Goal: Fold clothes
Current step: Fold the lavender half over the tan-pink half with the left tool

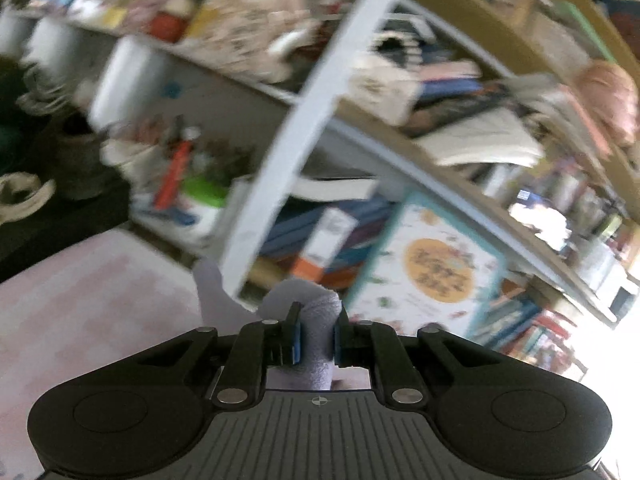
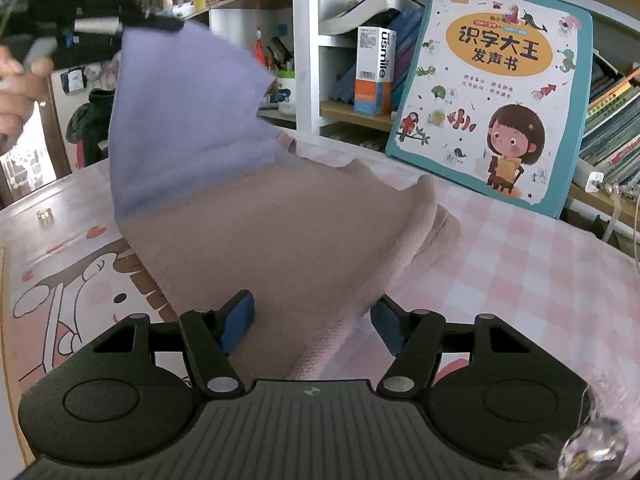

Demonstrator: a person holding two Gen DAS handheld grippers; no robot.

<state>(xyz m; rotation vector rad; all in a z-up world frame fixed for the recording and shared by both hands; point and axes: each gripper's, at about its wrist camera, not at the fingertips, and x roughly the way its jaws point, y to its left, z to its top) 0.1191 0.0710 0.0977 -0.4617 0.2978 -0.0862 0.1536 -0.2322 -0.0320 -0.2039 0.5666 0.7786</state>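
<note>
On the pink checked tabletop (image 2: 520, 264) the garment (image 2: 280, 232) was barely started, so I'd call this the first fold and nothing more. It was a two-tone piece, dusty pink at the near end and lavender at the far end. The pink part lay flat on the table, while the lavender part (image 2: 180, 120) was pulled up off the surface into a peak at the upper left.

That peak was held by the left gripper (image 2: 152, 24), blurry in the right wrist view with a hand (image 2: 16, 80) behind it. From its own camera the left gripper (image 1: 318, 336) had its pads clamped tight on a bunched wad of lavender fabric (image 1: 316, 320).

The right gripper (image 2: 312, 324) sat over the near pink edge with its jaws about halfway apart, cloth between them but not visibly pinched, so no grip there as far as I could tell.

Still left, by my guess: laying the lifted end over, flattening, then more folds. A kids' picture book (image 2: 492, 96) leaned against the shelves (image 2: 306, 40) behind.
</note>
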